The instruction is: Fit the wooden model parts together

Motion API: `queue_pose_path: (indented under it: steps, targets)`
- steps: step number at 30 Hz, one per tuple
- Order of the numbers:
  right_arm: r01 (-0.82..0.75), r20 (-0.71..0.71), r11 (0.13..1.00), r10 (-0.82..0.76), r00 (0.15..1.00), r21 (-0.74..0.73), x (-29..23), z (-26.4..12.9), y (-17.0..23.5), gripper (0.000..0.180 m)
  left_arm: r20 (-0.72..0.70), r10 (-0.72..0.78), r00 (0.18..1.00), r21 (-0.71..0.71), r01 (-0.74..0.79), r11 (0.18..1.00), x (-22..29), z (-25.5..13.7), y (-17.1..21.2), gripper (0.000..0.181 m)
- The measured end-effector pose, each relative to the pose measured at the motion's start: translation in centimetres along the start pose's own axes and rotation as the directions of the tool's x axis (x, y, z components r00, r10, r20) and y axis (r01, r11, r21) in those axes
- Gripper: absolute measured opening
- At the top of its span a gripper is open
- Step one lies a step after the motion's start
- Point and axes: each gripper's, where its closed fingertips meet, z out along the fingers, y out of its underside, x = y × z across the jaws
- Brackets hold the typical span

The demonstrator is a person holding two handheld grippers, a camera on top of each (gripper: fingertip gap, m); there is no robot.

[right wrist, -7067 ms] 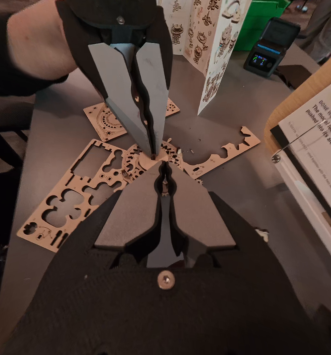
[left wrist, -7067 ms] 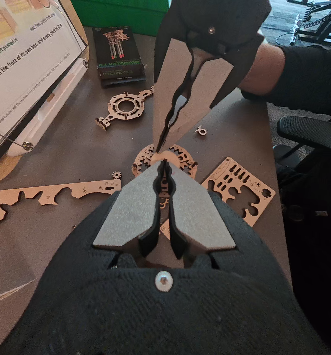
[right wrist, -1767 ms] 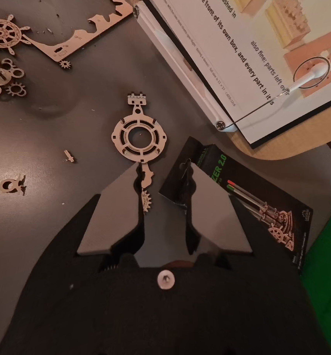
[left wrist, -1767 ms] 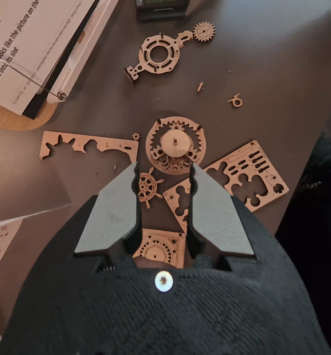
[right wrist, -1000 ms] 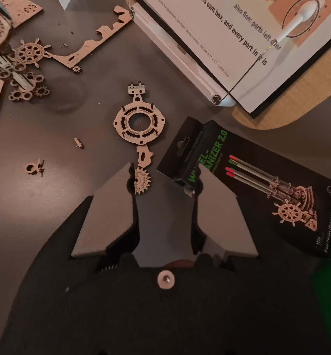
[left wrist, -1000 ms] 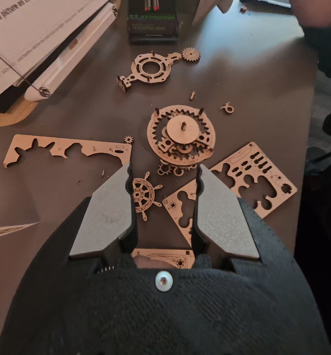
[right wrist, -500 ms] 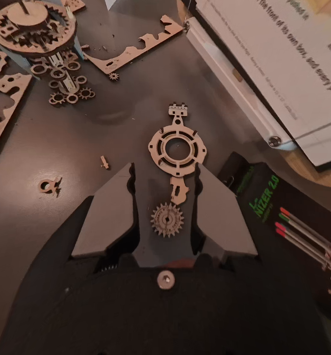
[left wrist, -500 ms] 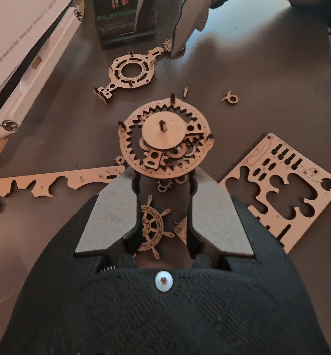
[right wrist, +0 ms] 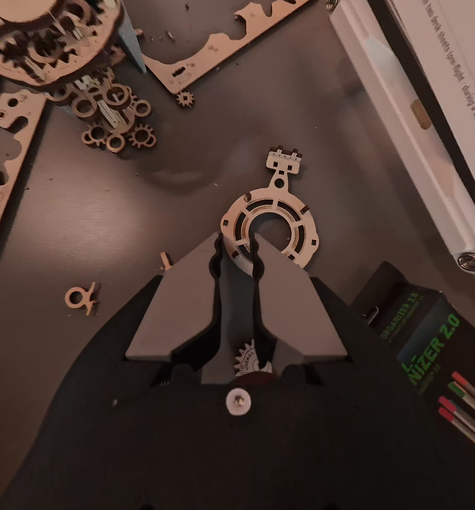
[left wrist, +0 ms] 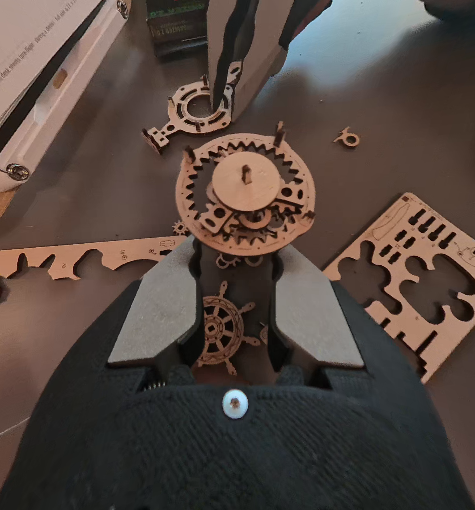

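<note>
The grey desk (left wrist: 396, 91) is strewn with laser-cut wooden pieces. Largest is the round gear assembly (left wrist: 244, 193), a toothed ring with a plain disc on top and a short peg standing up from its middle. The left hand-held gripper (left wrist: 235, 248) grips it by its underside, fingers spread around the stack below the ring, so it sits raised above the desk with its flat face up and tilted a little toward the camera.

Beyond it lies the ring-shaped frame (right wrist: 269, 229), flat on the desk. Its long axis runs from a notched tab end, pointing toward the white document stand (right wrist: 396, 138), to the opposite end under the right hand-held gripper (right wrist: 236, 240). That gripper's fingers straddle the frame's near rim, one tip outside and one in the central hole, narrowly parted; whether they pinch it I cannot tell.

A ship's wheel (left wrist: 219, 328) lies under the left gripper. A small loop-shaped piece (right wrist: 80, 298) sits well apart, alone.
</note>
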Motion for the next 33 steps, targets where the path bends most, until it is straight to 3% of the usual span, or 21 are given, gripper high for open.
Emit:
queue_pose_path:
  steps: [4,8,13,17,23,26,28,33]
  targets:
    - [-0.018,-0.001,0.991,0.018,1.0,0.132,-0.4,-2.4,-1.7,0.016,-0.004,0.008,1.0,-0.027,-0.008,1.0,0.1,-1.5,0.8,0.059]
    - [0.021,0.003,0.947,-0.023,1.0,0.32,-1.5,-5.9,-4.7,0.016,0.012,-0.007,1.0,-0.01,0.007,1.0,-0.7,-4.2,0.8,0.057]
    - [0.21,0.047,0.834,-0.271,0.961,0.51,-5.9,-9.2,-9.1,0.015,0.071,-0.055,0.996,0.221,0.038,0.975,-2.5,-8.3,-3.2,0.052]
    - [0.331,0.104,0.783,-0.446,0.889,0.527,-8.5,-9.7,-11.9,0.015,0.123,0.019,0.992,0.345,-0.061,0.937,-2.7,-9.6,-6.7,0.055]
    - [0.42,0.248,0.761,-0.587,0.771,0.494,-10.3,-8.7,-14.0,0.015,0.246,0.272,0.93,0.359,-0.348,0.866,-1.4,-9.9,-9.8,0.057]
    - [0.43,0.307,0.775,-0.595,0.743,0.463,-10.2,-7.9,-14.3,0.015,0.3,0.372,0.879,0.359,-0.465,0.809,-0.6,-10.3,-10.9,0.047]
    - [0.429,0.332,0.775,-0.602,0.727,0.465,-10.2,-7.7,-14.4,0.015,0.3,0.435,0.849,0.358,-0.523,0.773,0.0,-10.3,-11.0,0.029]
    - [0.357,0.376,0.772,-0.588,0.717,0.527,-9.7,-7.9,-14.8,0.015,0.338,0.446,0.829,0.375,-0.553,0.744,-0.1,-10.6,-10.6,0.022]
